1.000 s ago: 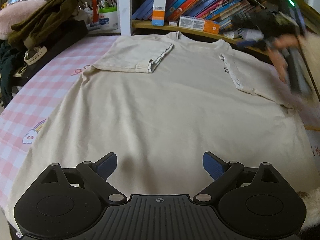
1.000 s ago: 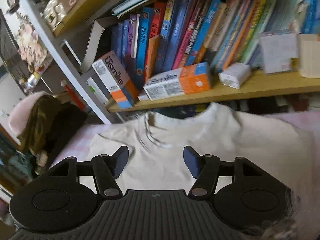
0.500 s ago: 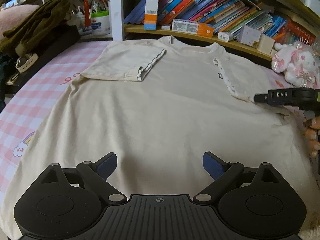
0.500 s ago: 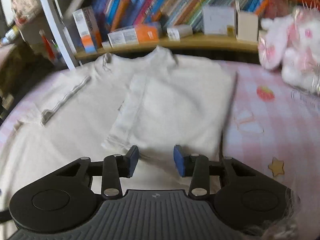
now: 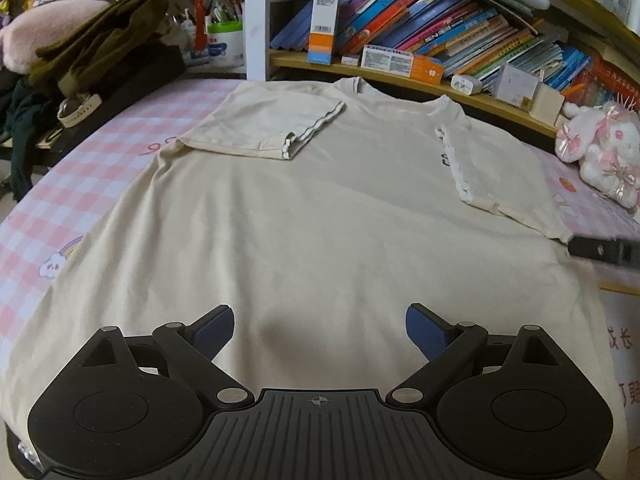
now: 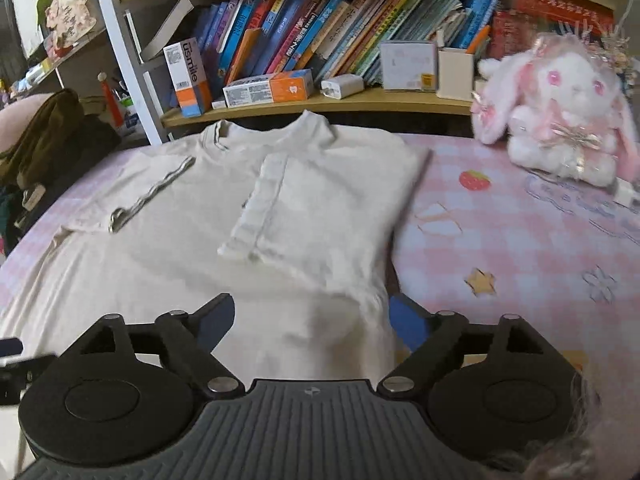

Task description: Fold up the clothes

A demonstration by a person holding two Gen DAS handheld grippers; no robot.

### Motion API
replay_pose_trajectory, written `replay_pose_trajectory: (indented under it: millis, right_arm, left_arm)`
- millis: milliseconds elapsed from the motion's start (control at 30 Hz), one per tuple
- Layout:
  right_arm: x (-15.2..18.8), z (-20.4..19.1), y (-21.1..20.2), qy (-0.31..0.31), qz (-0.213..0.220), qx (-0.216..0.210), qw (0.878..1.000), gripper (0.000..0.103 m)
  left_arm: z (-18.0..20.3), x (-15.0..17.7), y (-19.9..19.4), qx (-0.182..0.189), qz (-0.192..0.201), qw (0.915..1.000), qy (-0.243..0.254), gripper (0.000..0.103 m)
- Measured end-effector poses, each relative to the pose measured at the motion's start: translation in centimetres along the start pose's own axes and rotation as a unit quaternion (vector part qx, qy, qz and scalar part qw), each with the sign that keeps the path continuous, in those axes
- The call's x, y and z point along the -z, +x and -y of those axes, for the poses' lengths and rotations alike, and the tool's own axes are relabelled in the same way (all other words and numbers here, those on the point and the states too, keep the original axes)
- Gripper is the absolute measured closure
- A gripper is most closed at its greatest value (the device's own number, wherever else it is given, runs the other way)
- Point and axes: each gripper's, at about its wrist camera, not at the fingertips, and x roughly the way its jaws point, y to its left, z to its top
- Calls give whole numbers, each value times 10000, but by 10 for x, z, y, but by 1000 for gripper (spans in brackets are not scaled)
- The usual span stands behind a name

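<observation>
A cream T-shirt [image 5: 320, 216] lies flat on the pink checked cover, collar toward the bookshelf, both short sleeves folded inward onto the body. My left gripper [image 5: 320, 328] hovers open over the shirt's lower middle, nothing between its blue pads. In the right wrist view the same T-shirt [image 6: 248, 224] shows its right side edge running down between the fingers of my right gripper [image 6: 312, 320]. Those jaws are opening wide above the cloth, which the pads do not press. A black part of the right gripper [image 5: 600, 250] shows at the left wrist view's right edge.
A wooden bookshelf [image 5: 400, 76] packed with books and boxes runs along the far side. A pink-and-white plush rabbit [image 6: 560, 108] sits at the far right on the cover [image 6: 520, 240]. Dark clothes and a watch [image 5: 76, 108] are piled at the far left.
My right gripper swept from the collar back along the shirt's right side, narrowed, then spread wide. The right sleeve now lies folded inward. My left gripper drifted slightly.
</observation>
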Motion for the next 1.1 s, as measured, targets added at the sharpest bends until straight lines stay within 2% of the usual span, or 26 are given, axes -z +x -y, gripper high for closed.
replay_pose_trajectory:
  millis: [67, 167, 400, 667, 867, 1100]
  right_arm:
    - [9, 3, -9, 52, -21, 93, 9999, 7]
    - [21, 7, -22, 109, 10, 192, 9998, 0]
    - [42, 1, -39, -522, 213, 306, 9979, 0]
    - [49, 2, -50, -534, 236, 94, 9983, 0]
    - [53, 0, -57, -512, 163, 170, 9984, 0]
    - [60, -4, -69, -259, 204, 572, 9978, 0]
  left_arm:
    - [5, 1, -5, -23, 39, 10000, -19, 8]
    - [13, 3, -10, -72, 87, 9999, -10, 8]
    - [24, 11, -25, -236, 111, 9997, -2, 8]
    - [26, 16, -38, -329, 150, 9993, -54, 8]
    - [28, 16, -37, -169, 171, 9997, 102, 8]
    - [17, 11, -36, 110, 237, 9994, 245, 8]
